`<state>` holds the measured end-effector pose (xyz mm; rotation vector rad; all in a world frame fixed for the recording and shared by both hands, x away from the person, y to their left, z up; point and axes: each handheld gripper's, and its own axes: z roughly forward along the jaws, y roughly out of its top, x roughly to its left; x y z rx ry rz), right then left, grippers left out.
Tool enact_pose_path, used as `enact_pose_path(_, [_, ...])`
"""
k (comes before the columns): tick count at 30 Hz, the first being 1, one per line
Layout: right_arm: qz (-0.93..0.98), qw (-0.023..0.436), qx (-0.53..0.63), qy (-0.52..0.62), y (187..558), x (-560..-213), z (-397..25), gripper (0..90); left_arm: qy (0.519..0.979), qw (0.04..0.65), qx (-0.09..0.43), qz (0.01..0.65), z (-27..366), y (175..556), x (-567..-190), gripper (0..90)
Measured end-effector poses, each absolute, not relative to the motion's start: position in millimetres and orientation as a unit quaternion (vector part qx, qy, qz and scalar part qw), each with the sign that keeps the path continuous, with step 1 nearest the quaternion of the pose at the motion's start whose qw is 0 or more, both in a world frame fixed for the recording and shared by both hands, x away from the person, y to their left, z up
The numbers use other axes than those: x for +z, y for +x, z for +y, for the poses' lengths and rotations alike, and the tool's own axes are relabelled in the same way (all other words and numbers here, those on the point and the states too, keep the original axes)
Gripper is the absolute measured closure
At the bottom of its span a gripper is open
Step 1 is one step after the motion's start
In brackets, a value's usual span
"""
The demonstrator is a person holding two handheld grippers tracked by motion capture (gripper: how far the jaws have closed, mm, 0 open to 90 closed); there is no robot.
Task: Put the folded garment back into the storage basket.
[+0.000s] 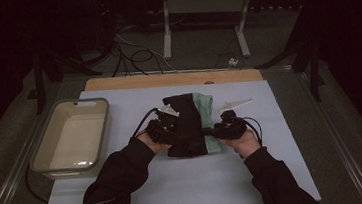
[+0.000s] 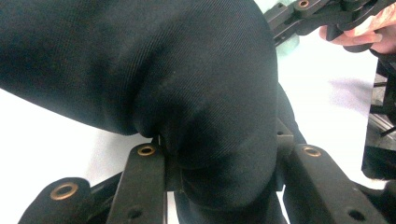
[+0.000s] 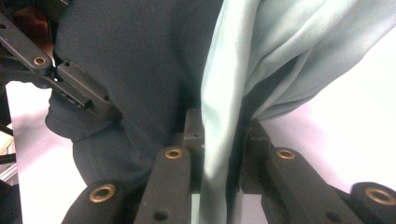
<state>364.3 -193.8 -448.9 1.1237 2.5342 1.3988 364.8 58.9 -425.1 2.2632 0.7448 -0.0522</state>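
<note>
On the pale blue mat (image 1: 275, 163) covering the table, a folded black fabric garment with a pale green satin lining (image 1: 187, 124) lay at the centre, between the two hand-held grippers. The left gripper (image 1: 163, 130) was clamped on the garment's left edge; in the left gripper view a thick fold of the black cloth (image 2: 205, 154) was pinched between its jaws. The right gripper (image 1: 228, 126) was clenched on the opposite edge, where the right gripper view showed the green lining (image 3: 219, 154) caught between its jaws with black cloth beside it. The garment's long axis ran away from the person, near end close to the hands and far end pointing toward the wooden board (image 1: 172, 79) at the table's back edge, with the green strip along its right side. As a judgement, the main risk lay in the right grip: the satin looked slippery and seemed to be held in a thin layer, so a pull could slide it free or drag the lining out from the black shell, spoiling the fold. Uneven lifting by the two hands could also twist the bundle. A white plastic tub (image 1: 71, 135) stood well apart at the left, and a small white paper piece (image 1: 235, 105) lay just beyond the right gripper
</note>
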Motion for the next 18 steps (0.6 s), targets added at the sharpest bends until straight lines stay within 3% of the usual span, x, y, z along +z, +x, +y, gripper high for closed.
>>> enact_pose_path(18, [0.821,0.017,0.464,0.332,375,-431,-141,77.6,0.878,0.363,0.009,0.312,110,361,-402,62.5])
